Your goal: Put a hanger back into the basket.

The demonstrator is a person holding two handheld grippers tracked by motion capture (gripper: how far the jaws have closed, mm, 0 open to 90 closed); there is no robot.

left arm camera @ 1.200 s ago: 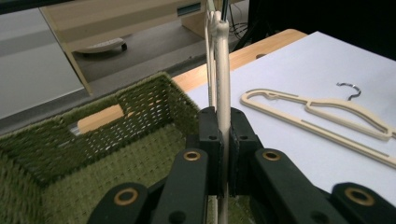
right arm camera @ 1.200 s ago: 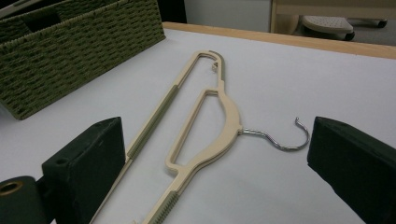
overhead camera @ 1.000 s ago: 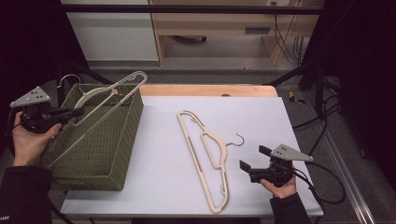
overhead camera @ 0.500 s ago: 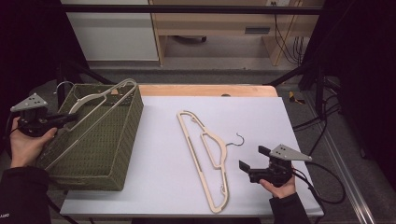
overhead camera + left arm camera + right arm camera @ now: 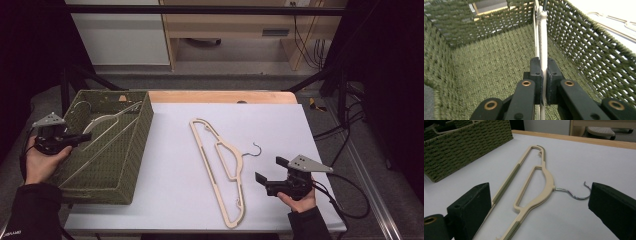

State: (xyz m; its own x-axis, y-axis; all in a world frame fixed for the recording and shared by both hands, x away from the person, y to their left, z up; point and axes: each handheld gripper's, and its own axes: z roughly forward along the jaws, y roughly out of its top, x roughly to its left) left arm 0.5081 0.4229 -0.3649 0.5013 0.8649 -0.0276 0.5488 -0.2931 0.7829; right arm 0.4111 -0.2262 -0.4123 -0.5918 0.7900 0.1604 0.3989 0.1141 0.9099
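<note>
Woven olive-green cord makes up the basket (image 5: 131, 150), a deep rectangular box with a coarse, ribbed weave on its walls and floor, standing at the left end of the white surface (image 5: 280, 125). Inside it hangs a cream plastic hanger (image 5: 107, 121), slim and smooth, with a thin metal hook at its far end; it slants from the near left corner toward the far right wall. The left tongs (image 5: 543, 75) are clenched on this hanger, the black pads pressing either side of its narrow bar, which runs straight away between them toward the basket's far wall. The left hand (image 5: 42, 160) holds them at the basket's left rim.

A second cream hanger (image 5: 220, 160) lies flat near the middle of the surface, well apart from the basket. It has a curved shoulder, a long straight bar with ridged green grip strips, and a silver wire hook (image 5: 574, 192) pointing toward the right tongs (image 5: 540, 207). Those tongs stand released, their blocky black pads wide apart, low over the surface just beside the hook, touching nothing.
</note>
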